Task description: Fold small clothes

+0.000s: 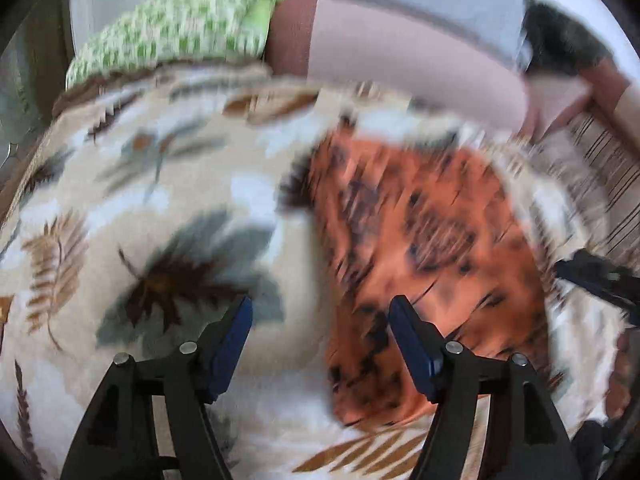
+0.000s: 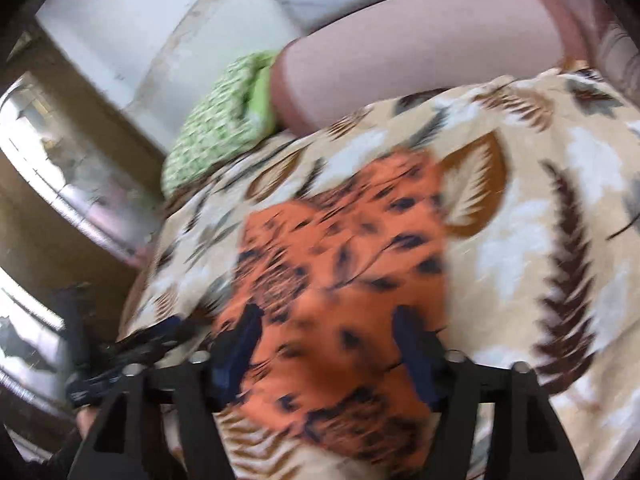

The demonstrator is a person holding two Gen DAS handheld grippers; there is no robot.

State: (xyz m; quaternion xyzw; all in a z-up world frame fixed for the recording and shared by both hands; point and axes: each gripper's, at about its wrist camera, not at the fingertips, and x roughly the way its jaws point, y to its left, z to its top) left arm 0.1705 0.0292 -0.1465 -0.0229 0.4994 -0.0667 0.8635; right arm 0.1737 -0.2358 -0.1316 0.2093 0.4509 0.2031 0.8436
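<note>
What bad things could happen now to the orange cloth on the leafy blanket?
1. Both the left gripper and the right gripper are open and hold nothing, so the orange cloth lies loose and might unfold.
2. The leafy blanket looks soft, so a gripper reaching down could pinch it along with the cloth.
3. The pictures are blurred, so a fast grab might miss the cloth's edge.

Home bedroom. A bed with a leaf-print blanket [image 1: 140, 200] has a pink pillow [image 2: 420, 48] and a green patterned pillow [image 1: 172, 36] at its head. Pale wall [image 2: 120, 28] behind.
</note>
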